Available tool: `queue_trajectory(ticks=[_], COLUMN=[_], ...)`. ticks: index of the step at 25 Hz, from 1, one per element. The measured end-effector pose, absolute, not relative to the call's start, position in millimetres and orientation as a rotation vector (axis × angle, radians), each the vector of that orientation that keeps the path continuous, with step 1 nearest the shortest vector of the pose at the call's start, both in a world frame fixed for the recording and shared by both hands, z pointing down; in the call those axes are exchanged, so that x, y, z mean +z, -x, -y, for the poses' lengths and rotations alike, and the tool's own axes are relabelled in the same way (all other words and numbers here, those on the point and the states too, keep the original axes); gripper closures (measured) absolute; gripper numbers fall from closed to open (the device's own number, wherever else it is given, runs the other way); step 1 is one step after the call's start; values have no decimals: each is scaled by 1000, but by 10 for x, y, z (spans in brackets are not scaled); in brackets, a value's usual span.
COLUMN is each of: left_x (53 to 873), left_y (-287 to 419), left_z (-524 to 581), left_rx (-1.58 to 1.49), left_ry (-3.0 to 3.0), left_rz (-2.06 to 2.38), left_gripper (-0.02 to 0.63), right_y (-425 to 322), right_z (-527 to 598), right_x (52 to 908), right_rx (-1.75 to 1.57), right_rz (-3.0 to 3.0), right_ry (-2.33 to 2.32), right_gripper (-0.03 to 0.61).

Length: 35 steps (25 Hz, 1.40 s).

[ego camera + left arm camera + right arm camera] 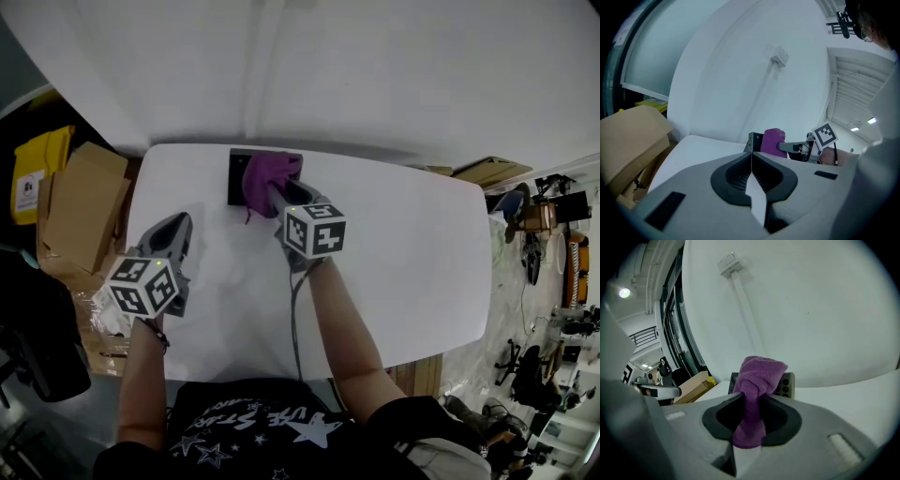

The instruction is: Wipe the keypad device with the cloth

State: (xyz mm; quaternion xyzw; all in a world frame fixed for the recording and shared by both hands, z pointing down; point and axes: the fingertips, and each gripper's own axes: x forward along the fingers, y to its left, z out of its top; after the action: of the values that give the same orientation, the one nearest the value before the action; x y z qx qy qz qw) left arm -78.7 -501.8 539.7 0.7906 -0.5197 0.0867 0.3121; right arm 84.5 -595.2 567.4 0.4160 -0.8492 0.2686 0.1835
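A black keypad device (pixel 238 172) lies at the far edge of the white table (pixel 412 262). A purple cloth (pixel 267 180) is bunched over it, and my right gripper (pixel 275 197) is shut on that cloth. In the right gripper view the purple cloth (pixel 757 380) is pinched between the jaws, with the keypad's dark buttons (pixel 785 384) showing just behind it. My left gripper (pixel 174 228) rests over the table's left side, apart from the device, jaws shut and empty. From the left gripper view the keypad device (pixel 755 140) and the purple cloth (pixel 772 140) stand ahead.
Cardboard boxes (pixel 84 202) and a yellow bin (pixel 39 169) stand off the table's left edge. A white wall (pixel 375 66) rises right behind the table. A grey cable (pixel 294 319) trails from the right gripper toward the person.
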Motion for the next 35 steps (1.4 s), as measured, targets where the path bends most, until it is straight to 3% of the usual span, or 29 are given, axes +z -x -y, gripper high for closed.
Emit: queue_trajectory(ticks=[20,35], left_x=[5328,4974], left_y=[535,636], left_z=[4880,4409], left_rx=[249,192], left_ry=[-2143,-2205], left_rz=[1305,1314], left_gripper=[603,603], right_y=[-1629,-1515], right_z=[5872,5358], right_x=[5635,5223], right_rx=[776,713], right_rz=[2290,2332], right_ry=[-1374,-1402], right_gripper=[486,486])
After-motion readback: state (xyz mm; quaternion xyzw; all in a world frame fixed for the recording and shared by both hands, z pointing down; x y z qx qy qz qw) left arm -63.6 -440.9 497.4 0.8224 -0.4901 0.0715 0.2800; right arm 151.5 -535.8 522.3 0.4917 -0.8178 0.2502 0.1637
